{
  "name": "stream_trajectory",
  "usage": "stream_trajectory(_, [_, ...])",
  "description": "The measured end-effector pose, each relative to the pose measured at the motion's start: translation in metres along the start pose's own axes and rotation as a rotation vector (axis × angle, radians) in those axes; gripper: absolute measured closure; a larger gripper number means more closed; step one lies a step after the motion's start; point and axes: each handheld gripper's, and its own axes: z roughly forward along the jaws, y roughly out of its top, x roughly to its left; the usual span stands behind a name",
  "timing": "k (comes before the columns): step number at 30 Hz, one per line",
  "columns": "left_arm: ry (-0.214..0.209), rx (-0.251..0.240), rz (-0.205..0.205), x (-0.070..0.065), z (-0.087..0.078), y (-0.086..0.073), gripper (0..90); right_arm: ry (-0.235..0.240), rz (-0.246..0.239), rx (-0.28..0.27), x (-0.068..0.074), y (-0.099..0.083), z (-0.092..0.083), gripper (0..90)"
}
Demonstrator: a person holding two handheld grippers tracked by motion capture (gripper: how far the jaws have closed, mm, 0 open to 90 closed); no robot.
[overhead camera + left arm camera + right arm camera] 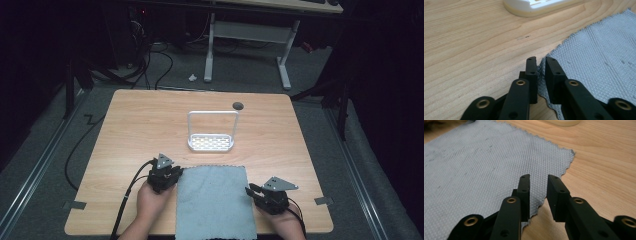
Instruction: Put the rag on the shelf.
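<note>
High view: at the near edge of the wooden bench (pixel 125 130), a grey cloth (pixel 214 200) is being shown lying flat, its near end reaching the bench edge, with one hand-held gripper at each side. The left hand-held gripper (pixel 169 175) is being held by a hand (pixel 150 200) at the cloth's far left corner; in the left gripper view, the left hand-held gripper (pixel 541 65) is being seen with its jaws set narrowly, the scalloped edge of the cloth (pixel 599 57) sitting in the slim gap between them, though whether it is being pinched cannot be told. The right hand-held gripper (pixel 252 190) is being held just beside the cloth's right edge; in the right gripper view, the right hand-held gripper (pixel 538 184) is being seen with its jaws moderately apart, straddling the edge of the cloth (pixel 479 162) and gripping nothing. Farther out, mid-bench, a white rack (pixel 211 142) with a perforated base and a tall hoop handle is being shown standing apart from the cloth, and a small dark hole (pixel 238 105) is being shown near the far edge.
</note>
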Motion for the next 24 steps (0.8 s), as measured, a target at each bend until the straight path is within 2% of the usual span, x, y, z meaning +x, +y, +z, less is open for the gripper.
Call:
stream_trajectory(3, [0.002, 0.004, 0.022, -0.002, 0.000, 0.000, 85.8, -0.021, 0.023, -0.013, 0.001, 0.001, 0.002, 70.5])
stream_trajectory(6, [-0.018, 0.005, 0.007, 0.000, 0.001, 0.000, 88.5, -0.042, 0.010, -0.020, 0.002, 0.008, 0.009, 70.8])
stream_trajectory(8, [-0.022, 0.007, 0.007, 0.000, 0.000, 0.000, 88.7, -0.082, 0.025, -0.009, 0.000, 0.023, 0.018, 67.4])
stream_trajectory(9, [-0.022, 0.007, 0.007, 0.000, 0.000, 0.000, 88.7, -0.082, 0.025, -0.009, 0.000, 0.023, 0.018, 67.4])
stream_trajectory(11, [-0.023, 0.007, 0.011, 0.000, 0.000, 0.000, 88.7, -0.103, 0.018, 0.003, -0.005, 0.035, 0.027, 65.9])
stream_trajectory(12, [-0.026, 0.009, 0.011, 0.000, 0.000, 0.000, 88.7, -0.129, 0.048, 0.027, -0.014, 0.045, 0.039, 66.1])
stream_trajectory(13, [-0.026, 0.009, 0.011, 0.000, 0.000, 0.000, 88.6, -0.129, 0.048, 0.027, -0.014, 0.045, 0.039, 66.1])
stream_trajectory(14, [-0.028, 0.007, 0.007, 0.001, 0.000, 0.000, 88.6, -0.119, 0.075, 0.045, -0.019, 0.048, 0.045, 65.8])
stream_trajectory(15, [-0.032, 0.007, 0.000, 0.001, 0.000, 0.000, 88.7, -0.131, 0.082, 0.064, -0.023, 0.049, 0.050, 65.2])
stream_trajectory(16, [-0.033, 0.006, 0.000, 0.001, 0.000, 0.000, 88.7, -0.116, 0.109, 0.094, -0.029, 0.050, 0.058, 64.1])
stream_trajectory(20, [-0.041, 0.007, -0.010, 0.003, 0.000, 0.000, 88.7, -0.103, 0.101, 0.108, -0.031, 0.048, 0.064, 64.0])
stream_trajectory(21, [-0.044, 0.008, -0.012, 0.003, 0.000, 0.000, 88.7, -0.098, 0.086, 0.108, -0.030, 0.047, 0.065, 64.3])
stream_trajectory(22, [-0.049, 0.008, -0.019, 0.004, 0.000, 0.000, 88.6, -0.106, 0.065, 0.106, -0.028, 0.046, 0.066, 65.3])
stream_trajectory(24, [-0.052, 0.007, -0.025, 0.004, 0.000, -0.001, 88.6, -0.117, 0.067, 0.107, -0.026, 0.046, 0.066, 69.4])
